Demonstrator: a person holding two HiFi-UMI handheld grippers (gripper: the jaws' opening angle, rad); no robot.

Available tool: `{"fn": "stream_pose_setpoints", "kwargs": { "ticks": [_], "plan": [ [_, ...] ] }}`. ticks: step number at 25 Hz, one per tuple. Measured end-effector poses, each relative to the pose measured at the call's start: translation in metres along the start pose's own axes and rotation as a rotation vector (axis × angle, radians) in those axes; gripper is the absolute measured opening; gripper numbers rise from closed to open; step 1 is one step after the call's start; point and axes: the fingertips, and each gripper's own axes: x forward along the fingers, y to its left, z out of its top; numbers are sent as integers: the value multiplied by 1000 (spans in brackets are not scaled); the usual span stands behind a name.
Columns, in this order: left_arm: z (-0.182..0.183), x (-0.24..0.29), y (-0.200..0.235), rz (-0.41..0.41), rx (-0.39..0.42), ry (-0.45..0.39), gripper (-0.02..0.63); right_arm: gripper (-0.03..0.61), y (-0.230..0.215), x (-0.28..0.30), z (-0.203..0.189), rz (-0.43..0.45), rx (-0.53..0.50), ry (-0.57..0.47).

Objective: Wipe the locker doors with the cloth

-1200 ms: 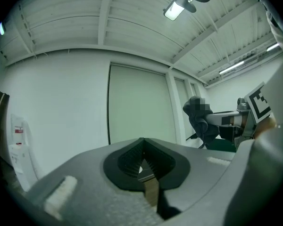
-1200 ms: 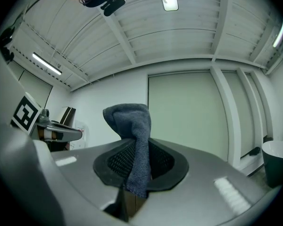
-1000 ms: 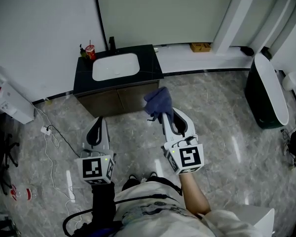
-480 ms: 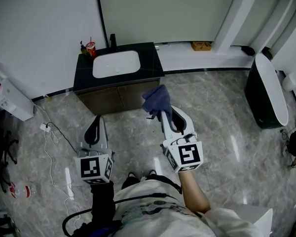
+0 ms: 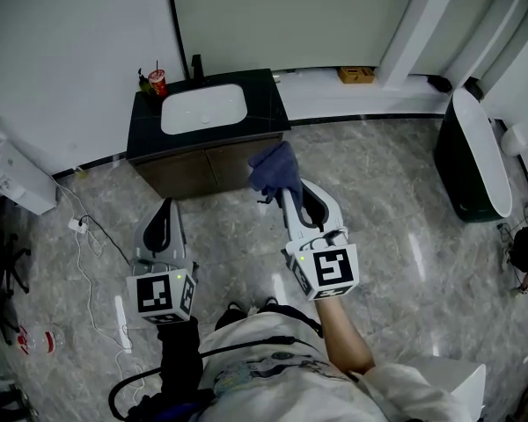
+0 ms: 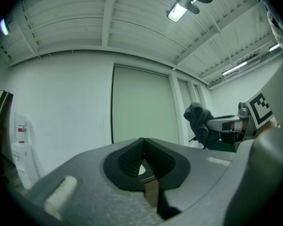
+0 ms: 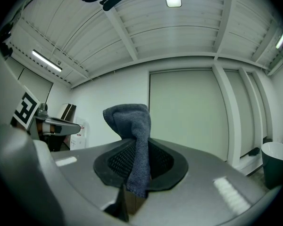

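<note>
Crumpled blue terry cloth [image 5: 275, 170], glossy marbled floor [image 5: 378, 200]

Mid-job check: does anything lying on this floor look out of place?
Yes, at the left. A white power strip and its cable trail loose across the grey marble floor. A clear plastic bottle lies on its side nearby. Both look like trip hazards.

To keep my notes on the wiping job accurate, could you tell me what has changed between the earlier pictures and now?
Nothing has visibly changed beyond a slight shift of the whole head view. The right gripper stays shut on the blue cloth, the left gripper stays shut and empty, and both remain short of the sink cabinet.
</note>
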Motion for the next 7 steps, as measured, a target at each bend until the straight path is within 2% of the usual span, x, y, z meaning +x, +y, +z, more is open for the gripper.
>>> {"fn": "stream_pose_setpoints", "kwargs": {
  "ticks": [3, 7],
  "plan": [
    [0, 0, 0, -2, -2, 3, 2, 61, 5, 1, 2, 1, 10, 10],
    [3, 4, 1, -8, 0, 1, 2, 61, 0, 5, 0, -5, -26, -14]
  ]
}}
